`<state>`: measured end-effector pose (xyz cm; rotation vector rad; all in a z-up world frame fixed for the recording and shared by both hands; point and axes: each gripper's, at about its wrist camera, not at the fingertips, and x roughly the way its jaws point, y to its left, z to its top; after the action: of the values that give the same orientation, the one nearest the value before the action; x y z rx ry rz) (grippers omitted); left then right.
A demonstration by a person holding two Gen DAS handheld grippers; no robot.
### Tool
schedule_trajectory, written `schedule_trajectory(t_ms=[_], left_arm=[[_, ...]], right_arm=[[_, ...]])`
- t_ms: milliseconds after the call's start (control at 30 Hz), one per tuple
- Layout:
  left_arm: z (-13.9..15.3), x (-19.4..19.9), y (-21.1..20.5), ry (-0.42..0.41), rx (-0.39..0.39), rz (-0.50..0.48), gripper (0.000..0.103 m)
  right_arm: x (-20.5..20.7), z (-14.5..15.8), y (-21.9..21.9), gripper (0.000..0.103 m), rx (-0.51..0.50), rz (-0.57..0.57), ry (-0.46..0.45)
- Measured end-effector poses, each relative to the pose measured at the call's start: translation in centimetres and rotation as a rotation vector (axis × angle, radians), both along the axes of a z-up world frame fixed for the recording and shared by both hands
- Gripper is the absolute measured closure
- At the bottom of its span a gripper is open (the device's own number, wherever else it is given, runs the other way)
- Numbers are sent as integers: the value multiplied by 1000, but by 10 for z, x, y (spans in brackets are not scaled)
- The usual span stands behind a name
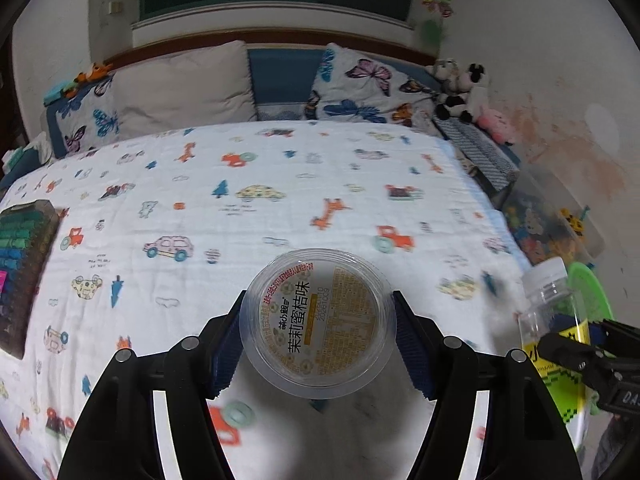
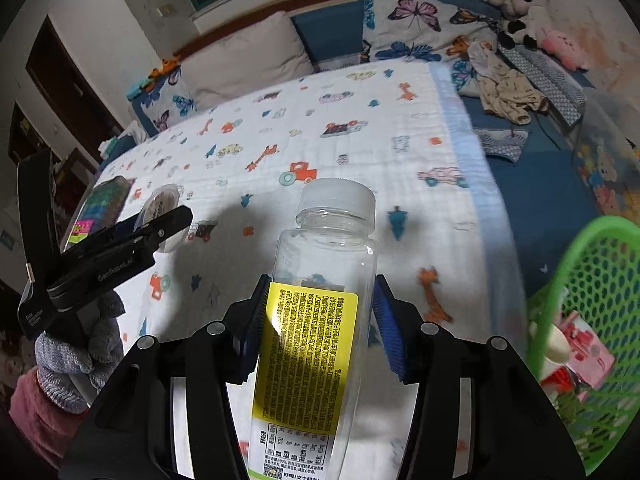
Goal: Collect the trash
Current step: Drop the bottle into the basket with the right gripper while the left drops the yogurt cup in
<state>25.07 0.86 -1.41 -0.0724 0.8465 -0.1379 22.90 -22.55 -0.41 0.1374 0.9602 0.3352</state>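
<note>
A round clear plastic cup (image 1: 318, 322) with an orange printed lid sits between the blue pads of my left gripper (image 1: 318, 302), which is shut on its sides above the patterned bed blanket (image 1: 280, 184). My right gripper (image 2: 322, 280) is shut on a clear empty bottle (image 2: 332, 220) with a white cap and a yellow label. The left wrist view catches the bottle (image 1: 552, 304) and the right gripper (image 1: 576, 352) at its right edge. The right wrist view shows the left gripper (image 2: 160, 224) with the cup (image 2: 160, 204) at the left, held by a gloved hand (image 2: 76, 360).
A green mesh basket (image 2: 592, 280) stands beside the bed at the right, with a pink and red carton (image 2: 580, 356) inside. A dark box of coloured pens (image 1: 24, 272) lies at the blanket's left edge. Pillows (image 1: 184, 88), plush toys (image 1: 464, 88) and clothes (image 2: 508, 88) lie further back.
</note>
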Motion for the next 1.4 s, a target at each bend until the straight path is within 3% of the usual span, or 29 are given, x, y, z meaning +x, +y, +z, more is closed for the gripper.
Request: schedule_trajectory(t_ms=[367, 767, 1167, 1400], left_arm=[[29, -44, -65, -39, -38, -123, 37], [44, -67, -141, -59, -38, -243, 37], [42, -68, -183, -39, -24, -287, 37], [37, -68, -210, -22, -25, -331, 37]], right_arm=[[-48, 21, -96, 52, -28, -150, -72], [-73, 8, -207, 52, -199, -342, -108], [-57, -33, -250, 52, -285, -405, -79], [-61, -32, -263, 48, -266, -438, -97]])
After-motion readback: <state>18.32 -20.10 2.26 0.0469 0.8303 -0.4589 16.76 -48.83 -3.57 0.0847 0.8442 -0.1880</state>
